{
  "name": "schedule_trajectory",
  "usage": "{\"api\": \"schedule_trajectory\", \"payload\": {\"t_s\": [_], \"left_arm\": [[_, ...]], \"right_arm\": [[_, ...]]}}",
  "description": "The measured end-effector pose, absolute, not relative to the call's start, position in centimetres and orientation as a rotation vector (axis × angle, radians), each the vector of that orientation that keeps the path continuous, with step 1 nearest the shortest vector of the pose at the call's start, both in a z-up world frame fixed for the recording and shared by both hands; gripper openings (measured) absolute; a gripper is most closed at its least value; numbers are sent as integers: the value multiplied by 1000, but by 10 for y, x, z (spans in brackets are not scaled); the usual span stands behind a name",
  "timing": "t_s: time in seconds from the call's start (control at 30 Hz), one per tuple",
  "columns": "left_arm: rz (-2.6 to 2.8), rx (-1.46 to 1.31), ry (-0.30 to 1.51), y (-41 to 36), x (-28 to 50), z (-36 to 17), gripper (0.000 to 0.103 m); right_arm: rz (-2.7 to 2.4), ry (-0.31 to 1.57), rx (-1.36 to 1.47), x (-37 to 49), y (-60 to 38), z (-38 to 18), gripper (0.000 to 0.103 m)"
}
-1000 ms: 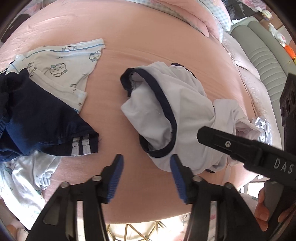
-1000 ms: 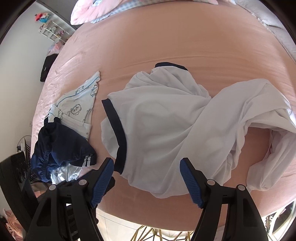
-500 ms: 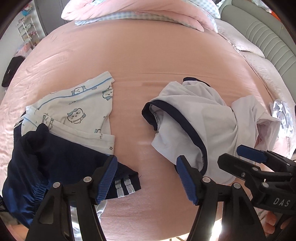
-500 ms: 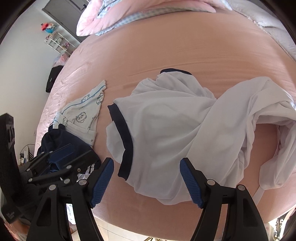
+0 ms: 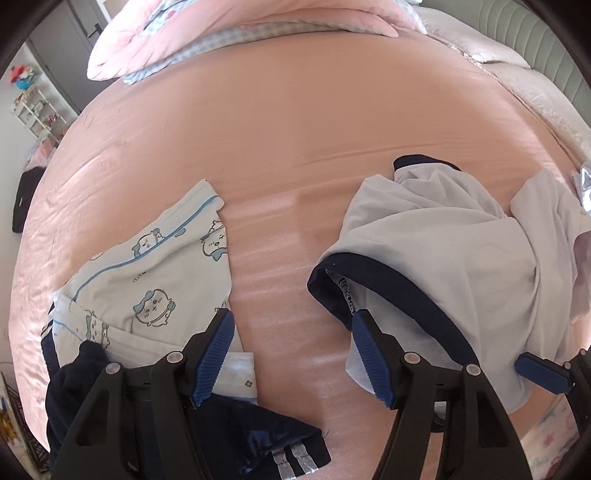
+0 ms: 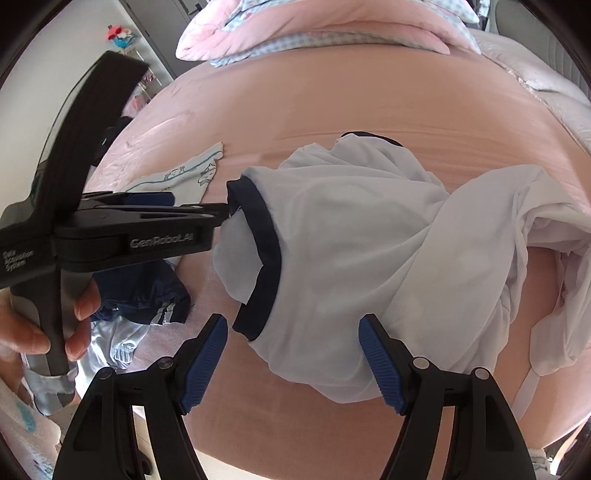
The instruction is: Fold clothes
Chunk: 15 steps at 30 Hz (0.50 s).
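A crumpled white shirt with navy trim (image 5: 443, 266) (image 6: 351, 240) lies on the pink bed sheet (image 5: 295, 129). My left gripper (image 5: 291, 354) is open over bare sheet, and its right pad (image 5: 369, 354) sits at the shirt's navy-trimmed opening. The right wrist view shows the left gripper (image 6: 207, 208) from the side, held by a hand (image 6: 55, 325), with its tip at that trim. My right gripper (image 6: 291, 365) is open just above the shirt's near edge, with white cloth showing between its fingers but not pinched.
A pale printed garment (image 5: 155, 280) and navy shorts with white stripes (image 5: 258, 435) lie to the left, near the bed's front edge. A pink duvet (image 5: 240, 33) is heaped at the far side. There is a shelf (image 5: 33, 107) by the left wall.
My left gripper has rolled and swung over to the shirt's navy-trimmed opening, entering the right wrist view from the left. The right gripper has edged closer to the shirt's near edge.
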<state>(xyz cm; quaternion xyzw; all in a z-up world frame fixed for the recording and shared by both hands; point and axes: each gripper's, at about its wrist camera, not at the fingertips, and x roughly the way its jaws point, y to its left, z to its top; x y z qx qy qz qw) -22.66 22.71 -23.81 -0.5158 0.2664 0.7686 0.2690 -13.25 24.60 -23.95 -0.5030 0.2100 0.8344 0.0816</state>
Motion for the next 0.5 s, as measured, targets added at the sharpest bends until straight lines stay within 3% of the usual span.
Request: {"api": "schedule_trajectory", "payload": {"t_s": [0.23,0.5], "left_arm": [[2023,-1377,748,237,-237,-242,65],[1994,-1310,931,262,-239,-259,65]], "right_arm": [[2494,559,-1476,-137,243,-242,71],[2463,481,-1474,-147,239,-248,71]]}}
